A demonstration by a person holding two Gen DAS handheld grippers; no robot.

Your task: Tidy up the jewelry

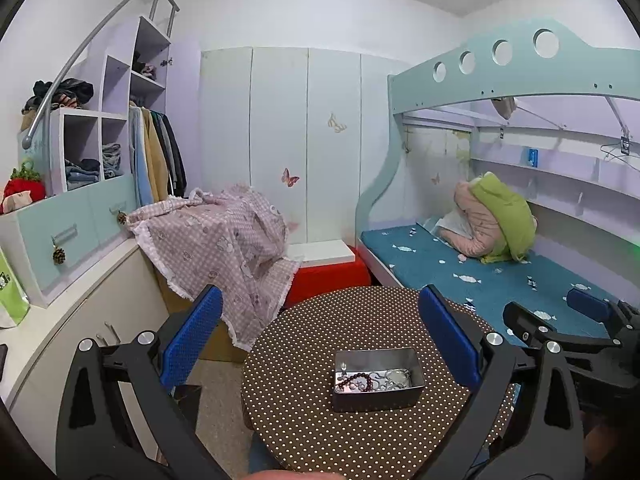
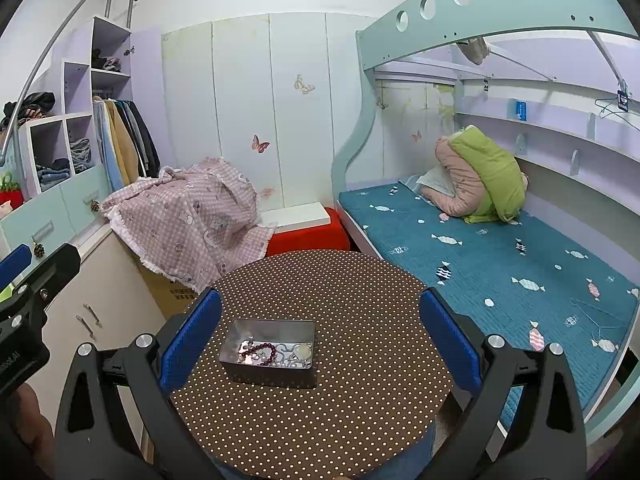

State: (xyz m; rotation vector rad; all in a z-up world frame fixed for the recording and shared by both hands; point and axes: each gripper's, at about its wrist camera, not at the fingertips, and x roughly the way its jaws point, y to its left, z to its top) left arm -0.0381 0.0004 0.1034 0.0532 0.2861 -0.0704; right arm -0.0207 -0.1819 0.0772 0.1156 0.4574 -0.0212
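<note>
A small metal tin (image 1: 378, 378) is seen standing open on a round table (image 1: 320, 420) covered in a brown cloth with pale dots. Inside the tin, a dark red bead bracelet (image 1: 359, 382) is laid toward its left part, and a tangle of silvery chains and pale pieces (image 1: 394, 378) is gathered to the right of it; single items in that tangle cannot be told apart. From the right wrist view the same tin (image 2: 272, 350) is found left of the table's middle, with the bead bracelet (image 2: 266, 352) again in it.

The left gripper (image 1: 320, 336) is held above the near side of the table with its blue-padded fingers spread wide, nothing between them, and the tin is framed in the gap. The right gripper (image 2: 320, 334) is likewise held spread wide and empty over the table (image 2: 360, 400), with the tin lying near its left finger. Neither gripper is touching the tin.

Beyond the table, a bunk bed with a teal patterned mattress (image 2: 500, 264) is seen on the right, and a pink checked cloth (image 1: 224, 248) is draped over something on the left
</note>
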